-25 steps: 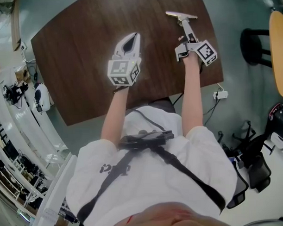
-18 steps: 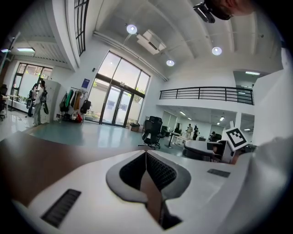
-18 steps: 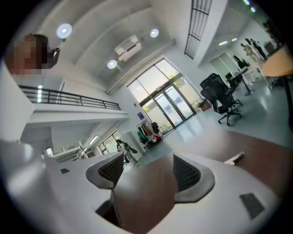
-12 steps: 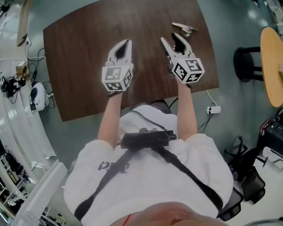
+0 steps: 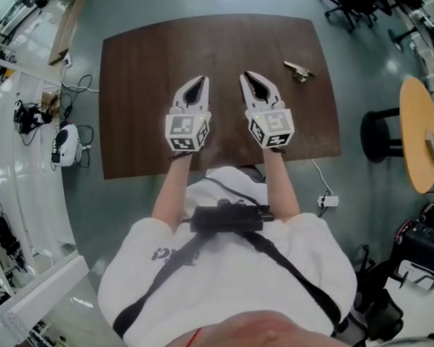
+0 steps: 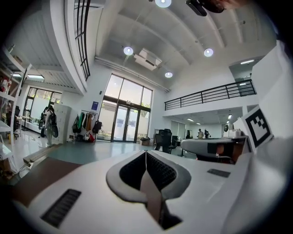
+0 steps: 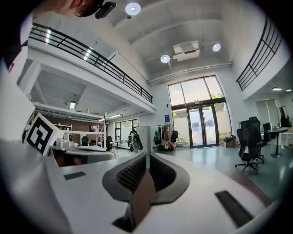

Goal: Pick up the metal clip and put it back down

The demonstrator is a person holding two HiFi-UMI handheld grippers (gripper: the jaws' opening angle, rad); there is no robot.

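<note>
- Both things on the right have changed since a second ago. The right gripper [image 5: 248, 76] was stretched out over the metal clip [image 5: 297, 70] with its fingers wide. Now it sits drawn back beside the left gripper [image 5: 201, 79], and the clip lies alone.
- Where exactly is the clip?
- Flat on the brown surface [image 5: 142, 72], toward the far right corner, well apart from both grippers. Nothing touches it.
- And the fingers?
- The right ones are closing, their tips all but met in the right gripper view, with nothing between them. The left ones are clenched together and just as empty.
- Why hold them side by side like that?
- My guess is a rest pose. Both point toward the far edge, level with each other over the near middle of the surface. They're tipped so their cameras look out across the room rather than down. The clip is set down and let go, so I judge the pick-up-and-return finished. The hands come home, and the fingers close because there's nothing left to grasp.
- Count for me.
- One metal clip, one surface, and two grippers, each carrying one marker cube [image 5: 186, 131]. I can see no second clip anywhere.
</note>
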